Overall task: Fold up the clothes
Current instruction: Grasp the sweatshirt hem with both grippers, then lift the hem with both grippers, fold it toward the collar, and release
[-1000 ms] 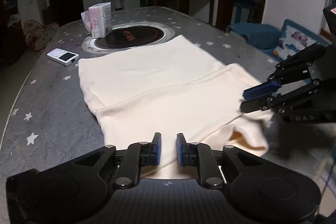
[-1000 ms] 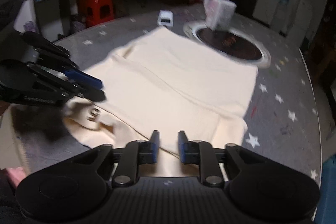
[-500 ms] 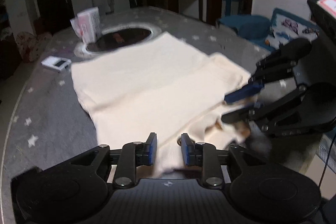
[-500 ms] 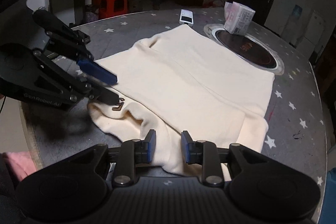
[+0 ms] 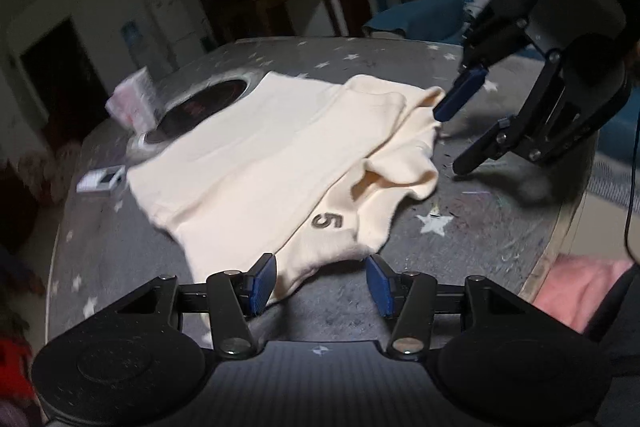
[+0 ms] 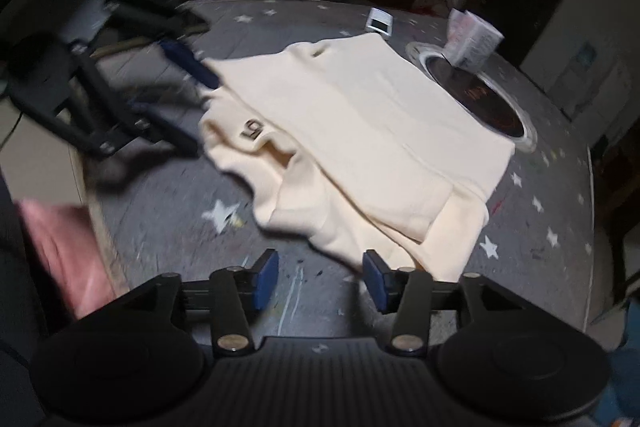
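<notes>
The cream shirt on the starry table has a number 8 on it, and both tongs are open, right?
Not quite. The number on the cream shirt is a 5, not an 8; the left wrist view shows it clearly. The rest holds: the table has stars, and the left tongs and right tongs both stand open, having just been opening, gripping no cloth.

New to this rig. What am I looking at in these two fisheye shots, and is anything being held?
No robot arm here: a person holds a two-finger gripper in each hand, each carrying a camera that looks along its fingers. One picture comes from the left gripper, the other from the right gripper; each also sees its partner. On the star-patterned table lie a cream garment partly folded, a tissue pack and a small white device. Both grippers have just been opening; nothing is held.
</notes>
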The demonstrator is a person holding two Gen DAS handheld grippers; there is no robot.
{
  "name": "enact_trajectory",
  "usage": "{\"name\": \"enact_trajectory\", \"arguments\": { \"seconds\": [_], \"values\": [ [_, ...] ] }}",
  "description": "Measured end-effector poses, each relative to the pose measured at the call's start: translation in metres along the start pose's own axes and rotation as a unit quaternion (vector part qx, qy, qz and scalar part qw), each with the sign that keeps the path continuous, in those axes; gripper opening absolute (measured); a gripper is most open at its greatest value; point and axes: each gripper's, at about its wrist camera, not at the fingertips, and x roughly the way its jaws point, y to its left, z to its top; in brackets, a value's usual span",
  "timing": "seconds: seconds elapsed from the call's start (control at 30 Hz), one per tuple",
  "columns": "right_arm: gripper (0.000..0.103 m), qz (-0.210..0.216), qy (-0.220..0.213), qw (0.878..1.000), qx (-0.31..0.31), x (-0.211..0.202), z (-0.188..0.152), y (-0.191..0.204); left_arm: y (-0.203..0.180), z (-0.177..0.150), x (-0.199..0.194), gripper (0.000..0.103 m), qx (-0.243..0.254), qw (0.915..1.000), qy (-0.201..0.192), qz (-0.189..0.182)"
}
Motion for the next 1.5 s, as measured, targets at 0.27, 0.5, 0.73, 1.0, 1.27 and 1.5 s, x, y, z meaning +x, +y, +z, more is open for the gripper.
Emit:
{"name": "enact_trajectory", "arguments": {
  "seconds": [0.27,0.5,0.73,1.0,1.27,1.5],
  "values": [
    [0.058,-0.023,-0.025,0.997,-0.064,0.002,0.002,0.013,0.019,0.014,0.004,0.013,-0.029,0.9992,-0.028,-0.004],
    [0.055,-0.032,-0.056,0.995,-0.078,0.024,0.015,0.008,0.067,0.038,0.01,0.012,-0.113,0.9914,-0.049,-0.043],
    [0.013,0.038,-0.047,0.998,0.032,0.041,0.035,-0.033,0.068,0.028,0.016,0.019,-0.111,0.9919,-0.038,-0.048],
    [0.012,0.077,-0.045,0.99,0.113,0.037,0.041,-0.067,0.037,0.0,0.004,0.054,-0.055,0.998,-0.03,-0.011],
    [0.012,0.081,-0.047,0.986,0.136,0.037,0.047,-0.076,0.024,-0.004,0.02,0.057,0.004,0.9996,-0.02,0.02],
    [0.011,0.071,-0.053,0.987,0.134,0.032,0.044,-0.07,0.044,-0.004,0.022,0.008,-0.029,0.9993,-0.017,-0.018]
  ]
}}
